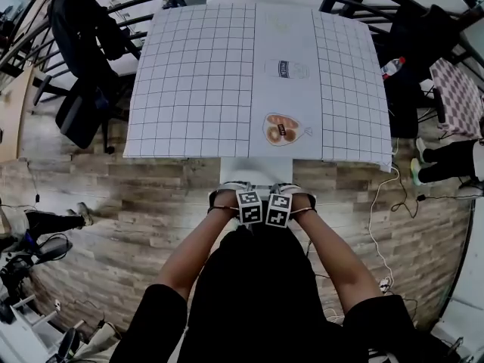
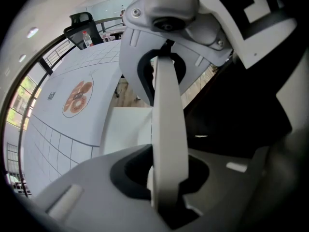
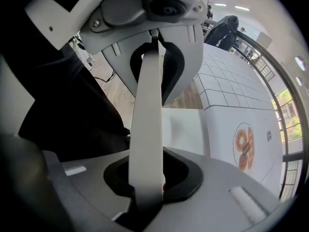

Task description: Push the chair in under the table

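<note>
Now left tongs [image 2: 165, 185], right tongs [image 3: 147, 182] clamp chair [image 1: 253, 171] — seat at table [image 1: 197, 89] edge

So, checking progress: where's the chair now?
Head view, centre: the chair juts from the near edge of the table, its back clamped in the left gripper and right gripper.

The white chair [image 1: 246, 171] plugs the middle of the table's [image 1: 189, 89] near edge, seat meeting the cloth. Bare wood floor [image 1: 136, 203] lies open on both sides. A black office chair [image 1: 83, 66] crowds the table's left side; cables [image 1: 376, 225] trail across the floor on the right
</note>
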The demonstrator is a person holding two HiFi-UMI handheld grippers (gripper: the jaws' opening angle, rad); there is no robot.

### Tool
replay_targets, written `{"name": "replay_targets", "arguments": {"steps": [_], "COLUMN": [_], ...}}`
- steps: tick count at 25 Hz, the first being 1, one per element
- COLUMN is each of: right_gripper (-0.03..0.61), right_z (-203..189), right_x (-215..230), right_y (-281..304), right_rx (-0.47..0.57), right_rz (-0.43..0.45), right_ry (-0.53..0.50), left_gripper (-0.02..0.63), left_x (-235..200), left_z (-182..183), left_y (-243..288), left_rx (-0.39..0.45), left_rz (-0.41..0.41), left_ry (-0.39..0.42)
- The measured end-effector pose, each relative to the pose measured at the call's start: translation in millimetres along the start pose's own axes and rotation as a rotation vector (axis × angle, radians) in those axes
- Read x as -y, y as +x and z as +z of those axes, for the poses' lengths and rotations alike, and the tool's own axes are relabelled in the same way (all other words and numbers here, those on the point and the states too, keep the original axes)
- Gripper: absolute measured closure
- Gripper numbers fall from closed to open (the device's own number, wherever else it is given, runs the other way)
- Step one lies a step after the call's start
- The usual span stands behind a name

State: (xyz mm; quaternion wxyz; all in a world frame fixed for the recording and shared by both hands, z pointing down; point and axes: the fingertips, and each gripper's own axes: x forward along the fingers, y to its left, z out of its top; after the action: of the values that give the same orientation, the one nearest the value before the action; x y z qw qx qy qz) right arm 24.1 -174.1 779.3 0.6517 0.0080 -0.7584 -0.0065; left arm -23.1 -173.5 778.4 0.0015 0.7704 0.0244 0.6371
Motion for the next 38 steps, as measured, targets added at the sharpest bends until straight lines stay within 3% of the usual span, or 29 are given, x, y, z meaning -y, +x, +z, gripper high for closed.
{"name": "replay_targets", "arguments": {"steps": [7, 17, 38], "right_gripper": [0.503, 0.503, 0.503], "right_z": [-4.4, -12.2, -14.7], "right_x": [49.2, 87.2, 130.7], "right_y": [-3.6, 1.1, 13.2], "right_rx": [0.003, 0.026, 0.025], "right_rz": [0.003, -0.008, -0.035], "right_ry": [-0.013, -0.047, -0.056], "left_gripper": [0.532, 0.532, 0.523], "left_x": [-48.8, -83.9, -128.4], "left_z": [3.4, 9.3, 5.5], "left_y": [-4.7, 2.5, 11.5], "left_rx": [-0.011, -0.025, -0.034], "left_rz": [-0.005, -0.004, -0.016], "left_ry": [-0.021, -0.038, -0.103]}}
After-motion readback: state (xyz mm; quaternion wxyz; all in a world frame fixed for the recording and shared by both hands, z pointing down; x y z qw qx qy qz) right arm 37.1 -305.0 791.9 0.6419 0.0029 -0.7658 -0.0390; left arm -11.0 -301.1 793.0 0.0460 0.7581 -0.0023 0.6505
